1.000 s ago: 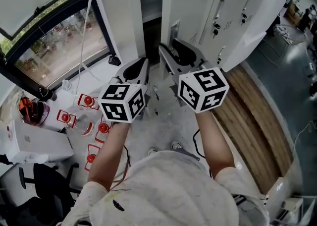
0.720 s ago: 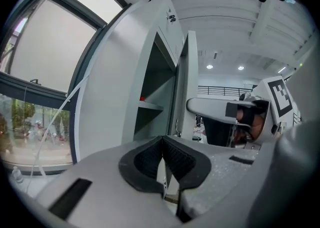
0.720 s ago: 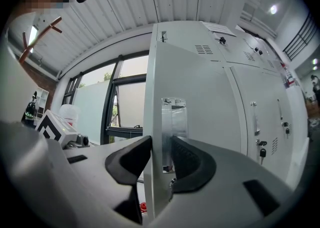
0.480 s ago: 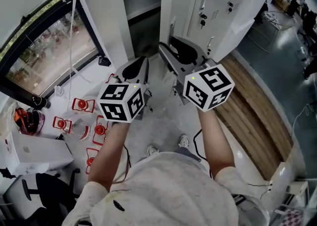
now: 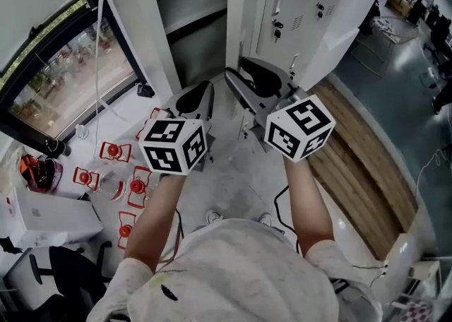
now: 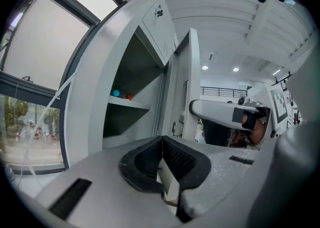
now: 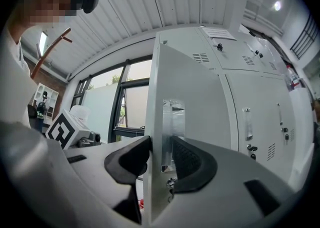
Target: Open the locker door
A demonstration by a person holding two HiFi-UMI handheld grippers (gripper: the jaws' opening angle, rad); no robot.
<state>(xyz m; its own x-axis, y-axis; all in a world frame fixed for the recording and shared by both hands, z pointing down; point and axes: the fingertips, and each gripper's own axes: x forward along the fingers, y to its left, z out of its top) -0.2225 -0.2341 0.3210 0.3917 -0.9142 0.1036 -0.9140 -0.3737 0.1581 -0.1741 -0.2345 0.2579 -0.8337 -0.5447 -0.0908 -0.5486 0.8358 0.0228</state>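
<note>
The white locker door (image 5: 236,24) stands ajar and shows edge-on, with a metal handle plate (image 7: 172,132) on its face (image 7: 185,137). My right gripper (image 5: 239,72) straddles the door's free edge, one pad on each side; in the right gripper view the gripper (image 7: 160,159) has both pads against door and plate. Its jaws have just been opening slightly with the door still between them. My left gripper (image 5: 207,87) hovers beside it, to the left, before the open compartment (image 5: 191,10). In its own view the left gripper (image 6: 162,139) is shut and empty.
A blue ball (image 6: 116,93) and a red ball (image 6: 129,96) lie on the locker shelf. Closed lockers (image 5: 318,3) continue to the right. A large window (image 5: 63,73) is at left. Red-capped items (image 5: 116,151) lie on the floor at left, wooden planks (image 5: 360,165) at right.
Both grippers have drawn back from the lockers together, the right one keeping the door's edge between its jaws. More of the open compartment and its shelf now shows.
</note>
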